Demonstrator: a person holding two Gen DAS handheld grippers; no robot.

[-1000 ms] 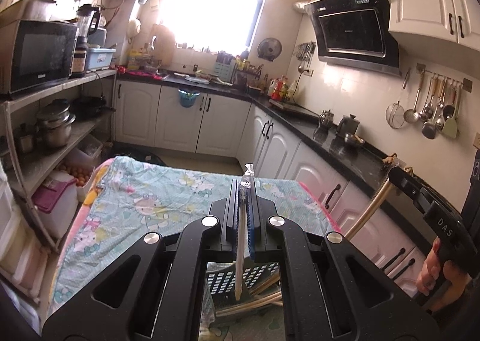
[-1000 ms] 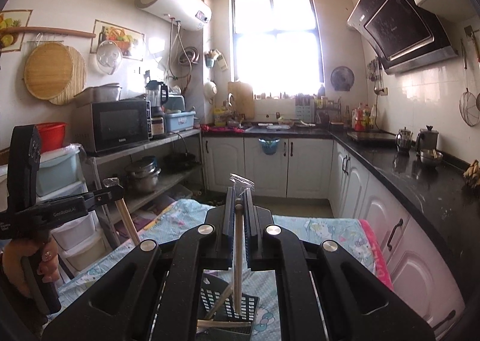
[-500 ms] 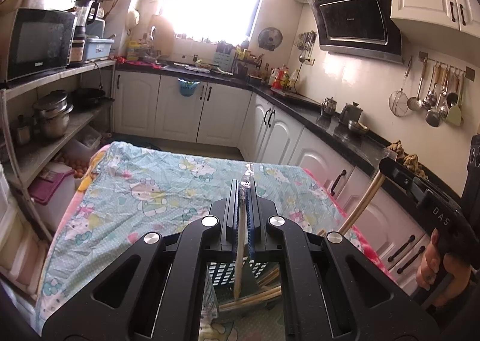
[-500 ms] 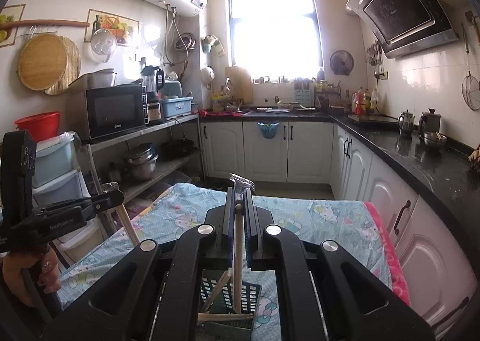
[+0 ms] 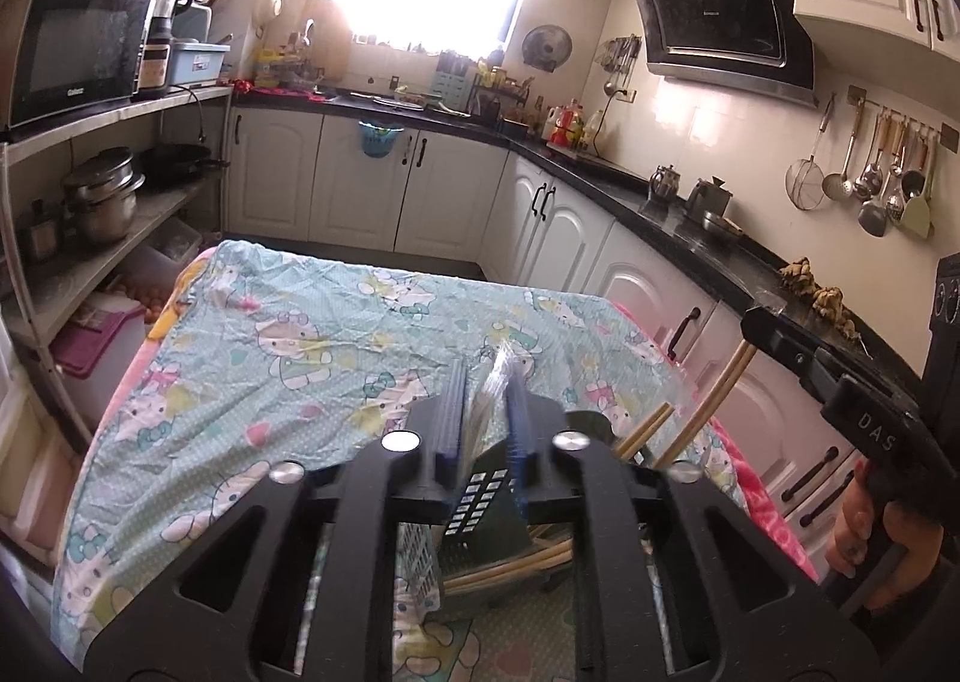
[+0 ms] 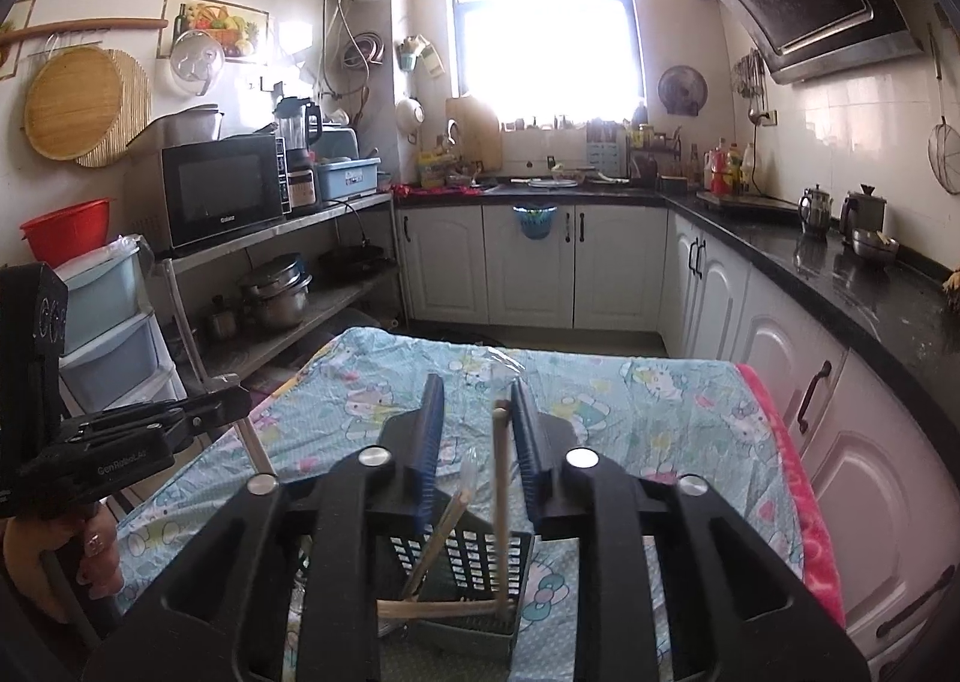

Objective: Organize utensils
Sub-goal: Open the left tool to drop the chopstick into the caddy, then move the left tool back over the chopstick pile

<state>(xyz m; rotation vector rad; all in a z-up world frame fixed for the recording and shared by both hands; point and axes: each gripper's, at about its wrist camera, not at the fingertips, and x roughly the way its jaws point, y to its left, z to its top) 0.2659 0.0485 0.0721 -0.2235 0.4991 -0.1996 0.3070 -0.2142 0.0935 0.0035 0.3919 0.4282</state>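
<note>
Slotted utensil basket (image 6: 462,568) sits directly below both grippers. A wooden chopstick (image 6: 500,502) stands between the right gripper (image 6: 477,430) jaws, which are opening, slightly apart. Left gripper (image 5: 485,412) jaws are also opening, around a plastic-wrapped stick (image 5: 489,412). Risk: released sticks tip outside the basket.

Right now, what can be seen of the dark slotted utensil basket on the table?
The utensil basket is a dark, plastic-looking holder with rows of small rectangular slots in its walls. It stands upright on the cartoon-print tablecloth, right below both grippers. Several wooden chopsticks are in it: one near upright between the opening jaws of the right gripper, others leaning or lying across its rim. Its base is hidden in the left wrist view.
</note>
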